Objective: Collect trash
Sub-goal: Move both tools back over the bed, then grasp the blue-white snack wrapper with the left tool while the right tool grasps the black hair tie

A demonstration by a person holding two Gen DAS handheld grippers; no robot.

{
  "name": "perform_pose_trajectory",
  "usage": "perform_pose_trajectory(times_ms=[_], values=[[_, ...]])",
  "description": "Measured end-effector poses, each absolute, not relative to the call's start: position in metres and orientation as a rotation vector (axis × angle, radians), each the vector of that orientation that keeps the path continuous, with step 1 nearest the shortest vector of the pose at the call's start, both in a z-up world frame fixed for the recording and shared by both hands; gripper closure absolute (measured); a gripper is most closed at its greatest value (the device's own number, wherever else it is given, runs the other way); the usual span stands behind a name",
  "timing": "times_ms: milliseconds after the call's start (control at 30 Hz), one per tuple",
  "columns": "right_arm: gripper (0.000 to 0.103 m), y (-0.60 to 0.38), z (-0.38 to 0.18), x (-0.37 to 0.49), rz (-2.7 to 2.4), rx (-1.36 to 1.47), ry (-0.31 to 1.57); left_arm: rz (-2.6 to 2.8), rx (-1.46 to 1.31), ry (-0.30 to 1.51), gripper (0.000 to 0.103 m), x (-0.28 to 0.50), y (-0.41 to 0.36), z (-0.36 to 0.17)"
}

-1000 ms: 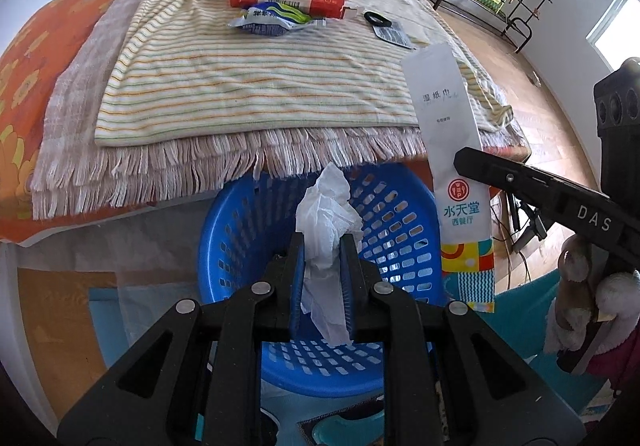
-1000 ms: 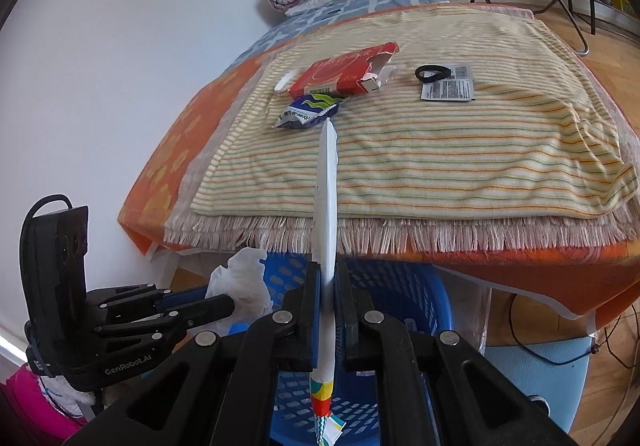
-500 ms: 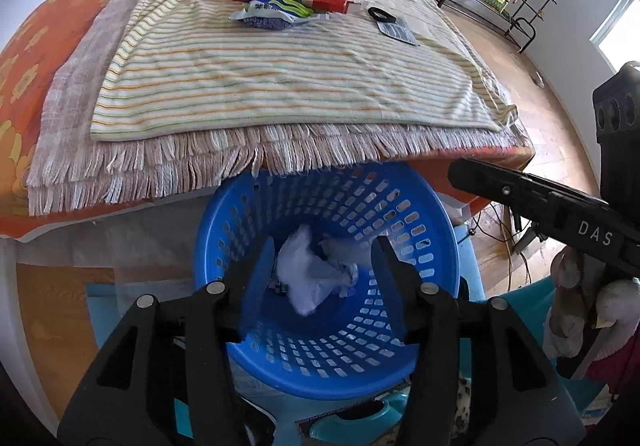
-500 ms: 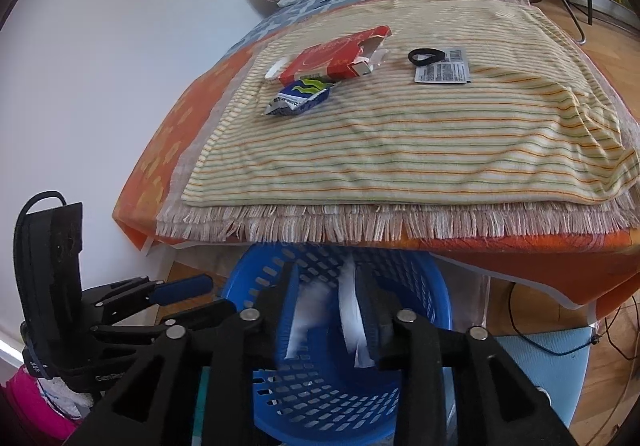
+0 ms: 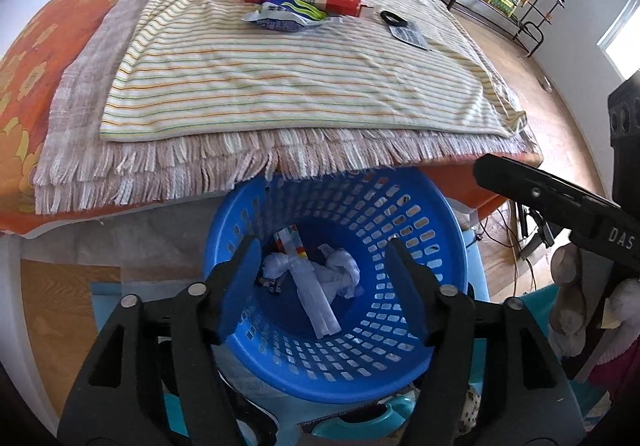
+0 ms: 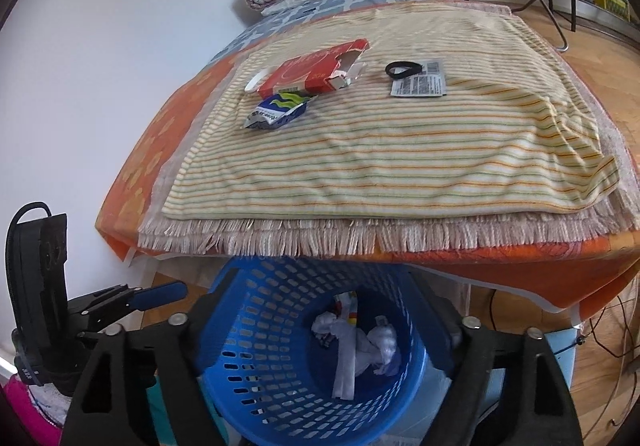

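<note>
Colour rundown: the laundry-style basket (image 5: 360, 358) is bright blue plastic with a slotted-hole pattern all round. Inside it there's crumpled white tissue (image 5: 340, 270) and a long white wrapper (image 5: 316, 306) with a red, yellow and blue printed end. The top cloth (image 6: 400, 161) is cream with thin orange and green stripes, sitting on a pinkish-beige fringed throw (image 6: 280, 242), which is over an orange sheet with yellow flowers (image 5: 24, 57). On the stripes: a red box (image 6: 316, 69), a blue-and-white snack bag (image 6: 276, 111) with yellow-green waves, a black hair tie (image 6: 404, 69) and a grey-printed label (image 6: 420, 83). Both grippers are black.
</note>
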State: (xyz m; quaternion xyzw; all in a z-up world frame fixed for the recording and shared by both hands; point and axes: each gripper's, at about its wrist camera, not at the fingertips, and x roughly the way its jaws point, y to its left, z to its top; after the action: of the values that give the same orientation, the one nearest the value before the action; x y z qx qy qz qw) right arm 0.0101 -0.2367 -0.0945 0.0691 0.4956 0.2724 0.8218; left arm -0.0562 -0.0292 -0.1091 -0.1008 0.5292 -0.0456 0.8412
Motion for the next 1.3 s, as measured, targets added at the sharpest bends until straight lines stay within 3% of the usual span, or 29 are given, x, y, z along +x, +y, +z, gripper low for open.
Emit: perform_pose_trajectory(times_ms=[533,900,967,1100,1300], values=[[0.0,-0.237,-0.08,0.029,0.508,0.062,1.009,-0.077,-0.198,1.085,0.034,-0.033,-0.023,-0.095],[0.0,-0.246,-0.057,0.071,0.489,0.028,0.95,-0.092,-0.182,1.059,0.034,0.008,-0.018,-0.068],[0.0,-0.248,-0.05,0.08,0.482,0.001,0.911,-0.089,-0.16,1.048,0.028,0.017,-0.018,-0.063],[0.0,-0.25,-0.038,0.104,0.473,-0.046,0.857,-0.09,-0.155,1.04,0.026,0.036,-0.013,-0.058],[0.001,-0.247,-0.037,0.148,0.481,-0.023,0.906,-0.068,-0.217,1.051,0.026,0.071,0.003,-0.057]])
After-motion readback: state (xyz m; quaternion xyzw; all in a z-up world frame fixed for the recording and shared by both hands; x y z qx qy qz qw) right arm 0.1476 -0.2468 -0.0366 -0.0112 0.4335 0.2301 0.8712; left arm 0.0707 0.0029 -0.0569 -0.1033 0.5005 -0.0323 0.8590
